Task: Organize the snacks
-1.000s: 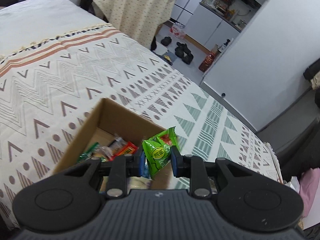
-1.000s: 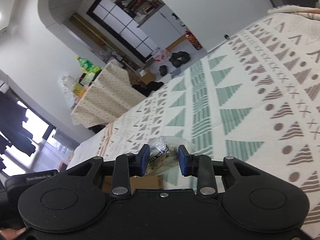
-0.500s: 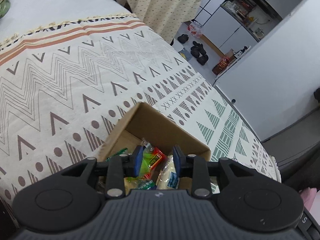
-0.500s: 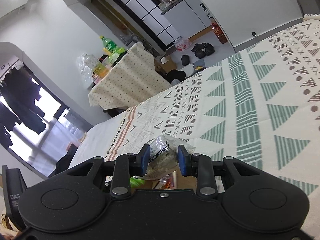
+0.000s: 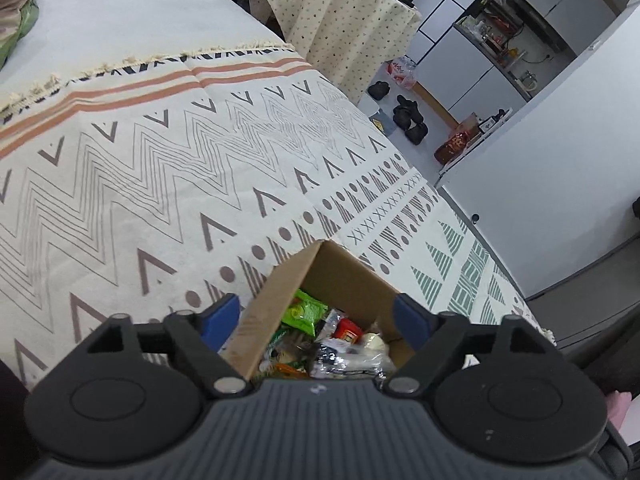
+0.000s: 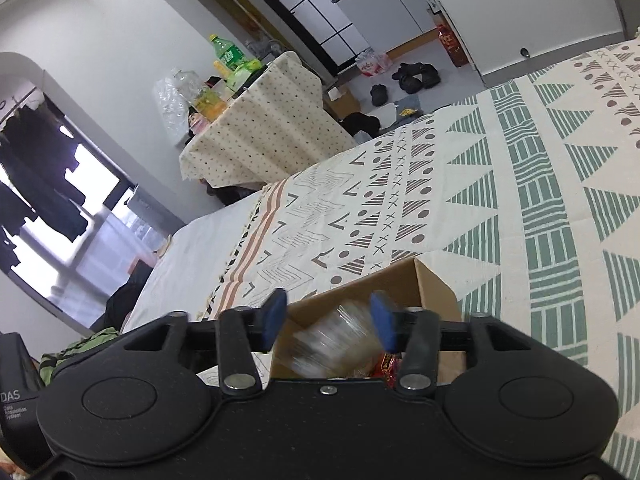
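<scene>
A brown cardboard box (image 5: pixel 340 276) sits on the patterned bedspread and holds several snack packets, among them a green packet (image 5: pixel 306 312) and a red one (image 5: pixel 347 329). My left gripper (image 5: pixel 316 318) is open and empty, just above the box. In the right wrist view the same box (image 6: pixel 432 280) lies below my right gripper (image 6: pixel 330 320), which is open. A clear snack packet (image 6: pixel 332 340) is blurred between its fingers, falling into the box.
The bed (image 5: pixel 160 152) with its patterned blanket spreads to the left and ahead. A table with a dotted cloth (image 6: pixel 264 128) carries bottles beyond the bed. Shoes (image 5: pixel 408 116) lie on the floor near white cabinets.
My left gripper let go of the green packet into the box and opened wide. My right gripper moved over the box and opened, and its clear packet is dropping.
</scene>
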{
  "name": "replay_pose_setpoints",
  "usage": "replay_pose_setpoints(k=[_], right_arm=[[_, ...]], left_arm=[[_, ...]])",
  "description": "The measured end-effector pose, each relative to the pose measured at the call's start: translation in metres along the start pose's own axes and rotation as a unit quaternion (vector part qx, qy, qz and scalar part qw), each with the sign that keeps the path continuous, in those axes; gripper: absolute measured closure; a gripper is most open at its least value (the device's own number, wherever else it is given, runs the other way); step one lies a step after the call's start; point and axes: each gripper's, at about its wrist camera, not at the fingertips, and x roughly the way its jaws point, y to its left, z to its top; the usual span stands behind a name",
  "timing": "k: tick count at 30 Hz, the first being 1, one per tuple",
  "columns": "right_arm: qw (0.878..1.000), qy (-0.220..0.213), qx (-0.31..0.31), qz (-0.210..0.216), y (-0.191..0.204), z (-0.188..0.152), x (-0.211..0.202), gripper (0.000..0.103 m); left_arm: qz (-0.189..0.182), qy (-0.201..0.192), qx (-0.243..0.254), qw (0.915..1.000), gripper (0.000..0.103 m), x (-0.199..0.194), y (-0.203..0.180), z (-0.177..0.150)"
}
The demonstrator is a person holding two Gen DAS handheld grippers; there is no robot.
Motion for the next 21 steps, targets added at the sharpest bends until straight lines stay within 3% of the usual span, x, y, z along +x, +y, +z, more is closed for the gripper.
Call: replay_pose_setpoints(k=[12,21], right_arm=[[0.998,-0.008,0.026,-0.060,0.000,-0.011,-0.030,0.046],[0.996,-0.021,0.041,-0.080,0.006,-0.021,-0.068,0.029]], left_arm=[[-0.002,0.057,0.029,0.9980,0.009,-0.014,0.000,-0.008],[-0.013,0.064,0.055,0.9963,0.008,-0.045,-0.006,-0.020]])
